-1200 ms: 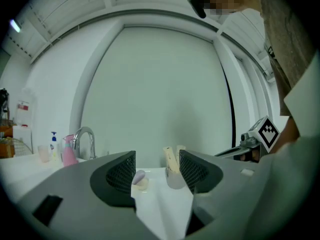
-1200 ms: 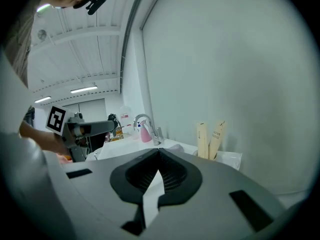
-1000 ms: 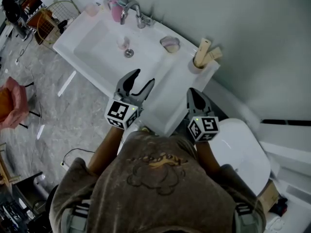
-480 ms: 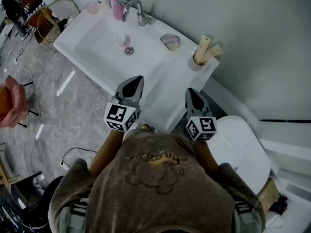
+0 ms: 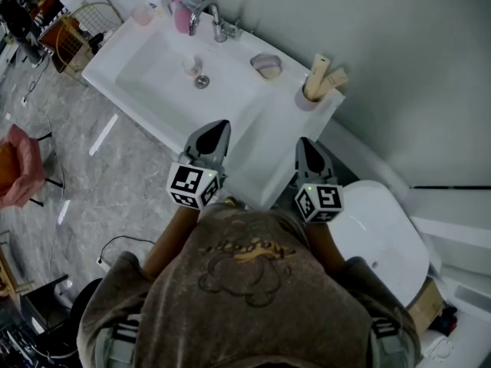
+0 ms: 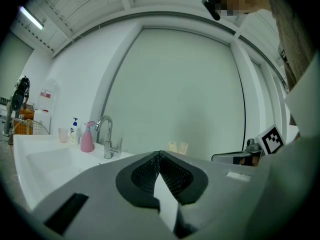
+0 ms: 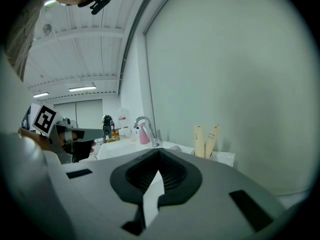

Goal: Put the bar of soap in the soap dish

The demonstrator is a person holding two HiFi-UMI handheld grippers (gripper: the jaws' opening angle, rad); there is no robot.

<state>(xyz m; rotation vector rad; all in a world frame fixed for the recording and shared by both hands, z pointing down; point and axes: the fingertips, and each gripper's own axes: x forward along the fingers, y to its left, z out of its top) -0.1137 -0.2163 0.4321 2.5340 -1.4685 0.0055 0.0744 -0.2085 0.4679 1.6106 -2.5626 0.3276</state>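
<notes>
An oval soap dish (image 5: 267, 67) sits on the back rim of the white sink (image 5: 253, 121), right of the faucet (image 5: 209, 20), with a pale pinkish lump in it. A small pale object (image 5: 192, 66) lies in the basin beside the drain (image 5: 202, 81); I cannot tell what it is. My left gripper (image 5: 221, 127) hovers over the sink's front edge, shut and empty (image 6: 159, 156). My right gripper (image 5: 306, 144) hangs just past the sink's front right corner, also shut with nothing in it (image 7: 159, 154).
A cup with two upright tubes (image 5: 316, 83) stands on the sink's right end. A pink bottle (image 5: 182, 14) and small containers stand left of the faucet. A white toilet lid (image 5: 380, 232) is to the right, and a wire basket (image 5: 73, 33) at the far left.
The left gripper's jaws have gone from wide open to shut, with nothing taken. Both grippers have stayed at about the same place by the sink's front edge.
</notes>
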